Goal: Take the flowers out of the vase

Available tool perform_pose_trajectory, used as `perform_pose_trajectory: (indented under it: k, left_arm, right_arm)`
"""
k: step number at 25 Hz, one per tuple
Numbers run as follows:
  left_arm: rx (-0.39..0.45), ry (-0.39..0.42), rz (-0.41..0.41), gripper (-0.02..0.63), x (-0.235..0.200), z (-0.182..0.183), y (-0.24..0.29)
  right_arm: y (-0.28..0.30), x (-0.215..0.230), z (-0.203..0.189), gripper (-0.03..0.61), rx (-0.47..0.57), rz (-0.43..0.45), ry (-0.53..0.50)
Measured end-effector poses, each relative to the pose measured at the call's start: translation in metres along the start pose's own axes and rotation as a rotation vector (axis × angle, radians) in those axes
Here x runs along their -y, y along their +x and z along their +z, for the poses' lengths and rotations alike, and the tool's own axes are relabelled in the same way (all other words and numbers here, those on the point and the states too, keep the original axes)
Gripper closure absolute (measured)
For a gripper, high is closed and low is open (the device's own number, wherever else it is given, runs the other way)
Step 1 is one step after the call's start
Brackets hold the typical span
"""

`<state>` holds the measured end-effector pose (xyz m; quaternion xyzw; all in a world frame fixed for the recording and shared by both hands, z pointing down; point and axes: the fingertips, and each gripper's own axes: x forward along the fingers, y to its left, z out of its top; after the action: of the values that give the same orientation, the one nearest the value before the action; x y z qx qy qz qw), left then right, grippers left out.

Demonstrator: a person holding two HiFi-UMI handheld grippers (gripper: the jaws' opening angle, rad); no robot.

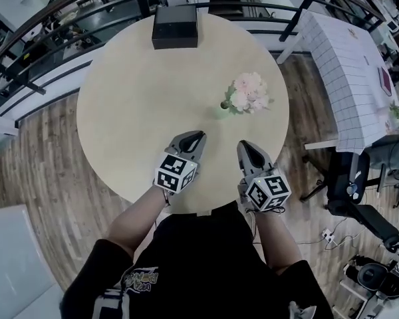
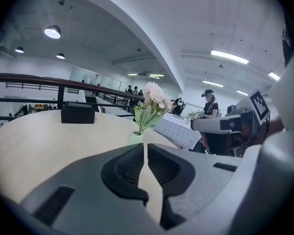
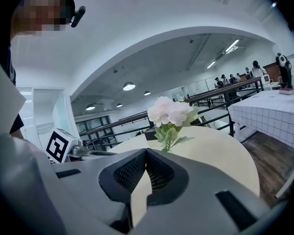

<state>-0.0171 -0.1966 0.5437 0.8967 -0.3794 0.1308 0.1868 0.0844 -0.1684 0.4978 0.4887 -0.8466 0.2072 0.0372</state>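
A bunch of pale pink flowers [image 1: 248, 92] stands in a small pale green vase [image 1: 224, 106] right of centre on the round beige table [image 1: 133, 98]. Both grippers hover over the table's near edge, apart from the vase. My left gripper [image 1: 199, 136] is shut with nothing in it. My right gripper [image 1: 244, 145] is also shut and empty. In the left gripper view the flowers [image 2: 154, 96] and vase [image 2: 135, 138] rise just beyond the left gripper [image 2: 145, 148]. The right gripper view shows the flowers [image 3: 170, 112] above the right gripper [image 3: 146, 153], with the vase hidden behind the jaws.
A black box [image 1: 175, 26] sits at the table's far edge, beside a dark railing [image 1: 66, 18]. To the right stand a table with a white checked cloth [image 1: 346, 65] and an office chair [image 1: 359, 191]. Wooden floor surrounds the table.
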Motion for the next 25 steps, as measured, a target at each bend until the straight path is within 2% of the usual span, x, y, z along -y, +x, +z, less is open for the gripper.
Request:
perform_pose_trajectory:
  k: [3,11,17,25]
  left_arm:
    - [-0.011,0.015,0.010,0.573,-0.003,-0.003,0.016]
    - [-0.074,0.076,0.037,0.400,-0.025,-0.021,0.075]
    - [-0.075,0.177,0.049,0.365,-0.035,-0.020,0.118]
    - [-0.080,0.202,0.023,0.364,-0.036,-0.023,0.150]
  right_arm:
    - [0.008,0.011,-0.001,0.557,-0.011,0.017,0.002]
    - [0.029,0.036,-0.006,0.557,-0.032,0.030,0.011]
    - [0.043,0.051,-0.010,0.557,-0.051,0.032,0.029]
    - [0.061,0.065,-0.018,0.552,-0.052,0.046,0.038]
